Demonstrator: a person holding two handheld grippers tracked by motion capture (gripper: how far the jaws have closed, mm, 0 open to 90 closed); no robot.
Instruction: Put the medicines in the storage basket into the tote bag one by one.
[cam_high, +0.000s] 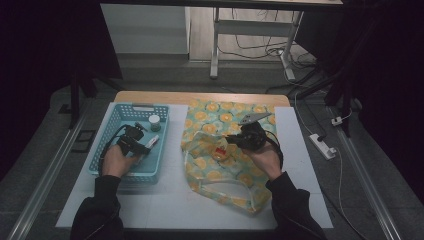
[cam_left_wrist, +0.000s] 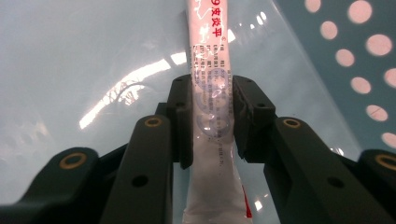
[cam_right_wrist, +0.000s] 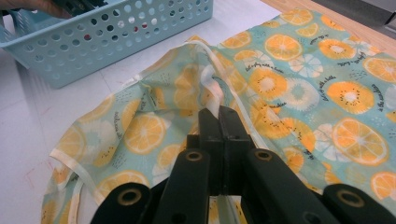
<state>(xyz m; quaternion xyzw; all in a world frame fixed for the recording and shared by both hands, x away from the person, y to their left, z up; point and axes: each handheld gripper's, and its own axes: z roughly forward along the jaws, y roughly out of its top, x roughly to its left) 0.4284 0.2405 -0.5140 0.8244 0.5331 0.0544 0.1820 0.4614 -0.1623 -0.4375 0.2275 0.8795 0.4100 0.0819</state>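
Glossy white tube (cam_left_wrist: 211, 93) pinched in left claw (cam_left_wrist: 212, 112); right claw (cam_right_wrist: 219, 135) clamps thin orange-print cloth bag (cam_right_wrist: 299, 84)

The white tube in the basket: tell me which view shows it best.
The left gripper view: the white tube fills the centre, clamped between the jaws, print readable. The high view shows a small white sliver in the blue basket.

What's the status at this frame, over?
Left hand-held gripper shut on white tube in blue basket. Right hand-held gripper pinching bag rim. Nothing blocking.
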